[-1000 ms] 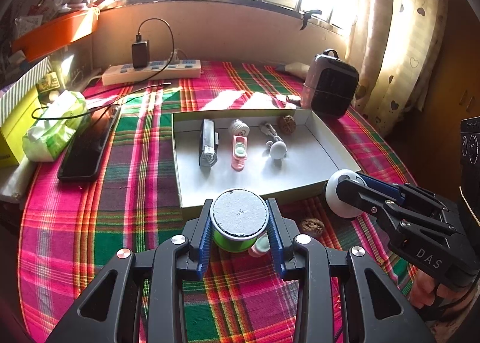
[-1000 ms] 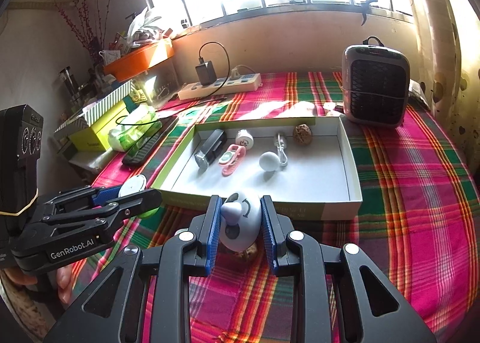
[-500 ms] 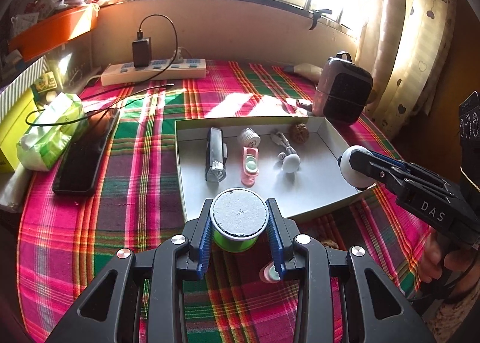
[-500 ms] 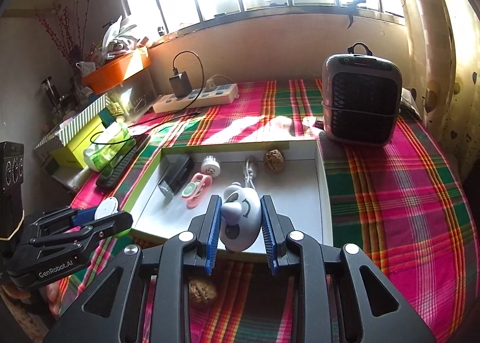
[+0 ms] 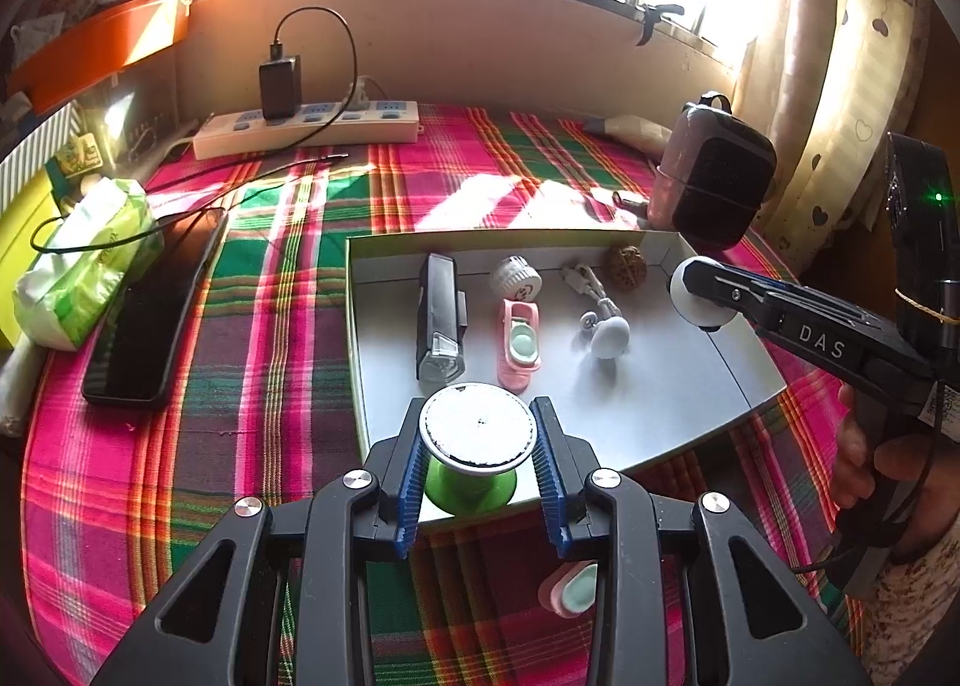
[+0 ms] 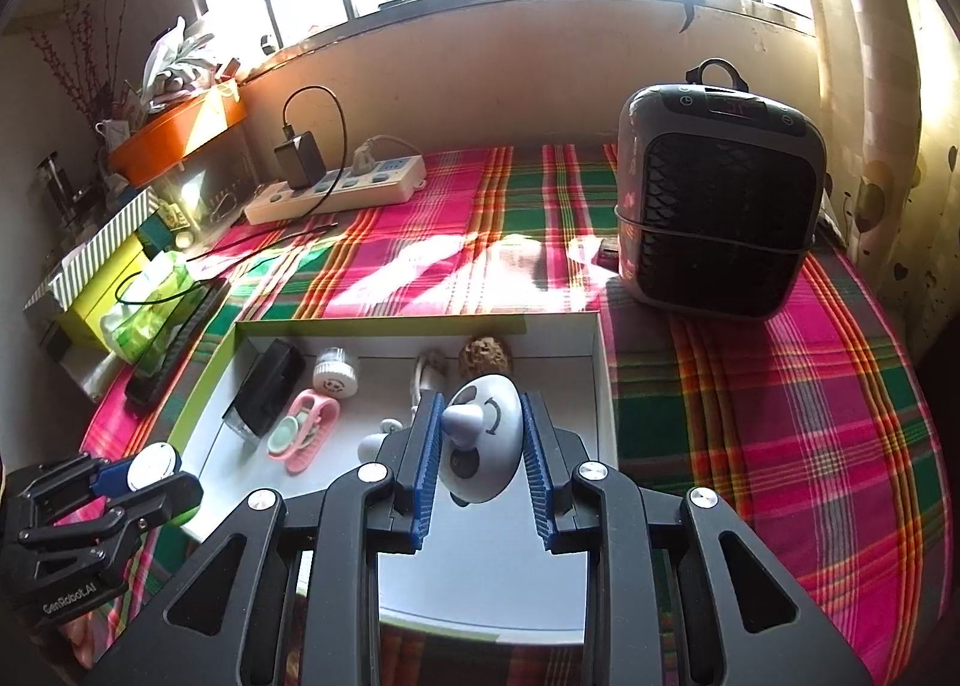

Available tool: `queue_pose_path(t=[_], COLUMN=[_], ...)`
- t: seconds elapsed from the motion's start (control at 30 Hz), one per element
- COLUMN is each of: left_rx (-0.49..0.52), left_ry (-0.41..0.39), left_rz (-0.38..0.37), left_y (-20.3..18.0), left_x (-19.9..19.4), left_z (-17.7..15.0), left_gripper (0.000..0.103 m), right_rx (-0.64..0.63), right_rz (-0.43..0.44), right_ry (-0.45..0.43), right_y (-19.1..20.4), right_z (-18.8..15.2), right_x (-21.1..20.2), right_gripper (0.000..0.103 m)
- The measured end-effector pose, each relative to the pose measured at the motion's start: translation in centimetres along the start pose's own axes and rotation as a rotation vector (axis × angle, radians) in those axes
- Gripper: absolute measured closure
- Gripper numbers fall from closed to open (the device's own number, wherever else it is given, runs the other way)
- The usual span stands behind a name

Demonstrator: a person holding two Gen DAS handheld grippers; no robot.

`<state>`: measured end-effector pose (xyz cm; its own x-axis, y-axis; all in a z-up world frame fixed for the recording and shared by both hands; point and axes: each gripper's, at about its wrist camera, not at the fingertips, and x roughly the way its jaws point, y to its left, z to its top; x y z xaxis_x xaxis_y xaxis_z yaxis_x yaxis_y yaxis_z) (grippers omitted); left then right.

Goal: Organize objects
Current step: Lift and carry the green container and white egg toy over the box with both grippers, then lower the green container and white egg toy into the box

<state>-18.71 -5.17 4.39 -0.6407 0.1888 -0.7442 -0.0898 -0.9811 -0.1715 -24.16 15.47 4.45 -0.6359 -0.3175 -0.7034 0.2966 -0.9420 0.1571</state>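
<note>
My left gripper (image 5: 478,470) is shut on a green spool with a white top (image 5: 477,427) and holds it over the near edge of the white box tray (image 5: 690,410). My right gripper (image 6: 480,458) is shut on a white round toy with a face (image 6: 483,446) above the tray's right part (image 6: 594,362); it also shows in the left wrist view (image 5: 699,293). In the tray lie a black stapler (image 5: 440,326), a pink clip (image 5: 519,341), a white cap (image 5: 515,278), a white earphone piece (image 5: 609,335) and a walnut (image 5: 627,265).
A pink and green item (image 5: 570,587) lies on the plaid cloth near the tray. A black phone (image 5: 150,314), tissue pack (image 5: 78,266) and power strip (image 5: 306,125) are on the left. A dark heater (image 6: 717,206) stands behind the tray on the right.
Both grippers have moved forward over the tray with their objects held. The walnut on the cloth in front of the tray has dropped out of view.
</note>
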Motion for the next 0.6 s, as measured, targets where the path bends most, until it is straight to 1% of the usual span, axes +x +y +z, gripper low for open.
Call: queue_pose_path(t=[0.07, 0.23, 0.6], left_rx=[0.003, 0.0, -0.01], left_ry=[0.005, 0.021, 0.029], left_rz=[0.004, 0.01, 0.014], left_y=[0.0, 0.2, 0.4], left_x=[0.3, 1.3, 2.4], left_z=[0.1, 0.3, 0.7], left_gripper=[0.075, 0.075, 0.075], right_rx=[0.005, 0.015, 0.017], right_rz=[-0.003, -0.003, -0.001], right_ry=[0.008, 0.031, 0.047], right_y=[-0.3, -0.7, -1.0], right_z=[0.1, 0.1, 0.2], right_x=[0.6, 1.7, 2.6], right_gripper=[0.076, 0.076, 0.076])
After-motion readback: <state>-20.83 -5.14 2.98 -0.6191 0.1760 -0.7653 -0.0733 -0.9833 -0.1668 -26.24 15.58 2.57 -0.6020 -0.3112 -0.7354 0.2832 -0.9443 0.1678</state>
